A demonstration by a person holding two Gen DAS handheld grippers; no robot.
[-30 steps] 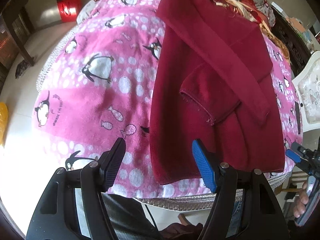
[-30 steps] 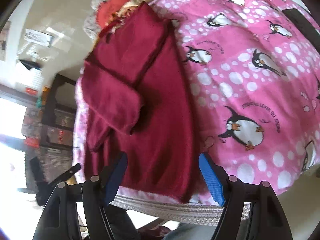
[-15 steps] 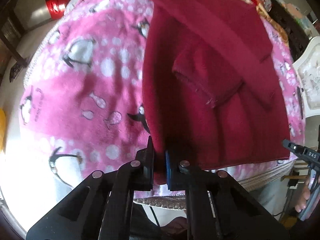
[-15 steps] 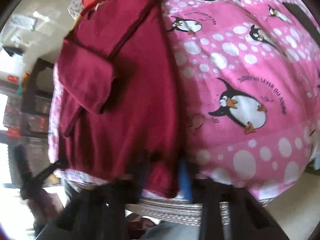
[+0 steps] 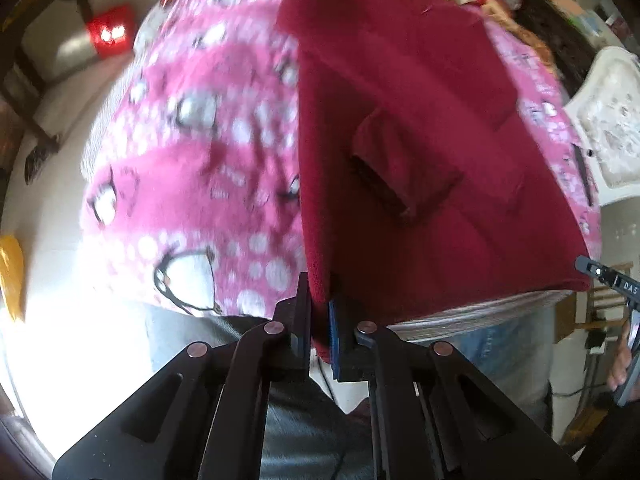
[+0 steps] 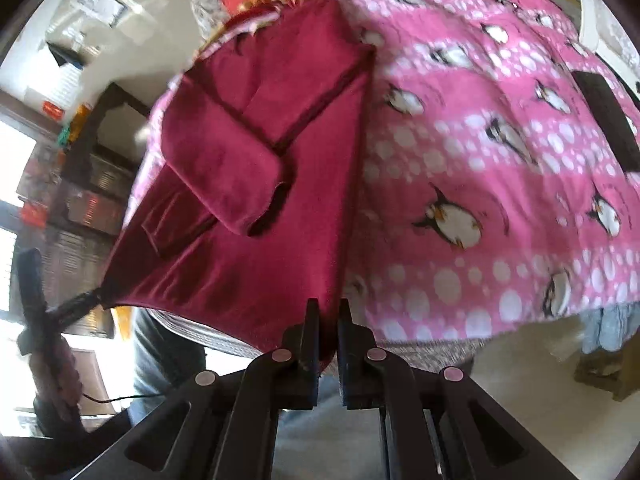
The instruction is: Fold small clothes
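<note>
Sweater, maroon, sleeves folded in, lies on penguin blanket. Left gripper and right gripper each pinch a hem corner (fabric taut). Step: bottom-to-top fold; next, carry hem evenly toward collar.

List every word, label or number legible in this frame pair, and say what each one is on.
"DAS": white letters on the right gripper, seen at the right edge of the left wrist view; further letters may be cut off.
Dark marks on the pink penguin blanket near the penguins: too blurred to read.
Orange label on the shelving at far left: too small to read.
Red sweater: no text.
</note>
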